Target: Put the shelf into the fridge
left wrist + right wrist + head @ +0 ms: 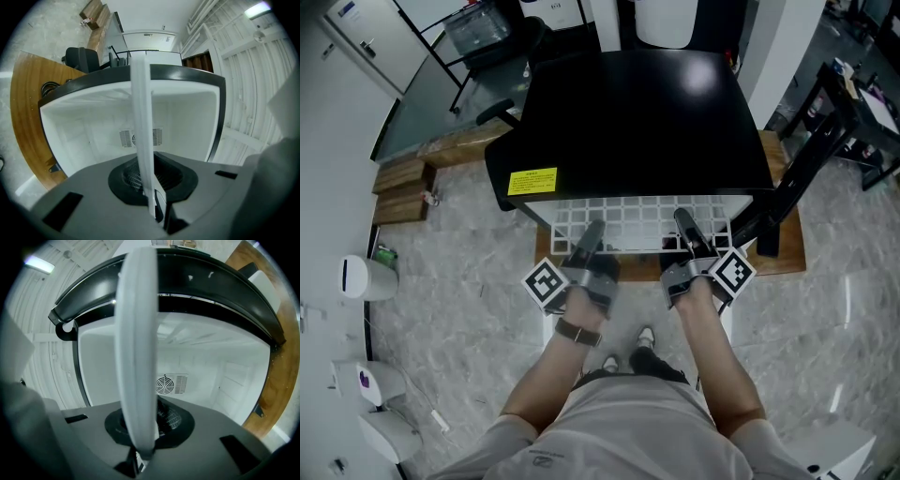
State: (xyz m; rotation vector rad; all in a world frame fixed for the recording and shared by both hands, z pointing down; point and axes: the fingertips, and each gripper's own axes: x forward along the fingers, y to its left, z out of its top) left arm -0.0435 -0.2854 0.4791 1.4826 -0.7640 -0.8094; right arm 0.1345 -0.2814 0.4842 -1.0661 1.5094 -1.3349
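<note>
My left tool (589, 240) and right tool (688, 231) both clenched on shelf (637, 217) front edge; shelf partly inside fridge (637, 112) mouth. Hold shelf level, push both sides evenly, avoid jamming against walls; release once seated.

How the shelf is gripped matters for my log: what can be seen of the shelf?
The shelf is a white wire grid, probably coated metal, lying flat. Its far part sits under the black top of the fridge, and the near rows stick out. The left gripper and right gripper are each shut on its near edge. Both gripper views show it edge-on, as a white band pointing into the white interior.
</note>
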